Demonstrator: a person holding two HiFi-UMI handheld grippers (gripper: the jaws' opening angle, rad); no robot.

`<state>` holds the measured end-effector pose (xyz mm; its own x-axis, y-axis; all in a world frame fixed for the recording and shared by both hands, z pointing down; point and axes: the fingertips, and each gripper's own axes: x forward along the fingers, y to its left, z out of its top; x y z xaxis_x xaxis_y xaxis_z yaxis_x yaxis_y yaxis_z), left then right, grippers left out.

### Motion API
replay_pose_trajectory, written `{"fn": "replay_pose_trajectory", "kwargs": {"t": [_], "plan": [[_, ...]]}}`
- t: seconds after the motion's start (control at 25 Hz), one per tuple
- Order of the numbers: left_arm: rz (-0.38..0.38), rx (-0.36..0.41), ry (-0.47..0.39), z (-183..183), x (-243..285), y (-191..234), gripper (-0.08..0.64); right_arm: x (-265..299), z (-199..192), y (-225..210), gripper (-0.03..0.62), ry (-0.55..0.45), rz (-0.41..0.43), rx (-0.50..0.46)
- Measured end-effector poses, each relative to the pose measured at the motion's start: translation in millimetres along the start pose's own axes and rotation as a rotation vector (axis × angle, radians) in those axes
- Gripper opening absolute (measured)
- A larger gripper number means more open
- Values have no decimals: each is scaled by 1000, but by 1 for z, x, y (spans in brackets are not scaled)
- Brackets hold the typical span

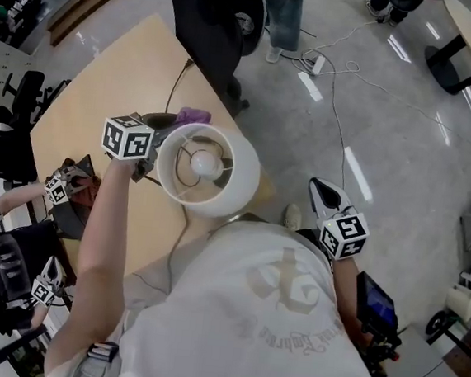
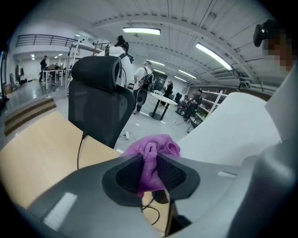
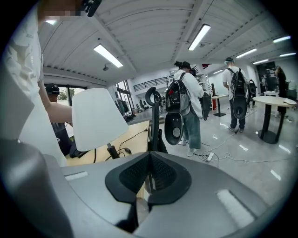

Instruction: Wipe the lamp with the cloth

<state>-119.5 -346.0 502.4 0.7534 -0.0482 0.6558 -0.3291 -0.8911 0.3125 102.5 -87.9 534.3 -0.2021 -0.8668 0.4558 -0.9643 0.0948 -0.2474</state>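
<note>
Left claw is clamped on the purple cloth. A bunched wad of it stands proud of the pads, so soft fabric rather than hard plastic would meet the lamp. The right claw has its jaws together on nothing and hangs out over the floor at the person's right, well apart from the lamp, probably parked so it does not get in the way

The wooden counter carries the lamp close to the edge nearest the person, within easy reach. A black office chair stands at the far edge. The lamp is upright, and the head view looks down through the open top of its white shade. The left claw sits at the shade's left outer side with the cloth just beside the far-left rim, though I cannot tell whether the two touch. That placement suits a wipe around the outside wall, which looks to be the step in hand. Inside the shade sits the round bulb, and a thin dark cable trails off across the counter toward the chair
</note>
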Motion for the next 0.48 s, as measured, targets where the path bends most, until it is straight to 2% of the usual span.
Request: {"fn": "replay_pose_trajectory", "kwargs": {"t": [0.08,0.2,0.36,0.48], "plan": [[5,62,-2,1,1,2,94,0,-1,3,12,0,-2,0],[-15,142,-67,17,-12,0,94,0,0,10,12,-2,-3,-2],[-85,182,-234,64,-56,-18,94,-3,2,24,12,-4,-3,-5],[-150,252,-350,101,-84,-42,94,-4,1,27,12,-7,-4,-2]]}}
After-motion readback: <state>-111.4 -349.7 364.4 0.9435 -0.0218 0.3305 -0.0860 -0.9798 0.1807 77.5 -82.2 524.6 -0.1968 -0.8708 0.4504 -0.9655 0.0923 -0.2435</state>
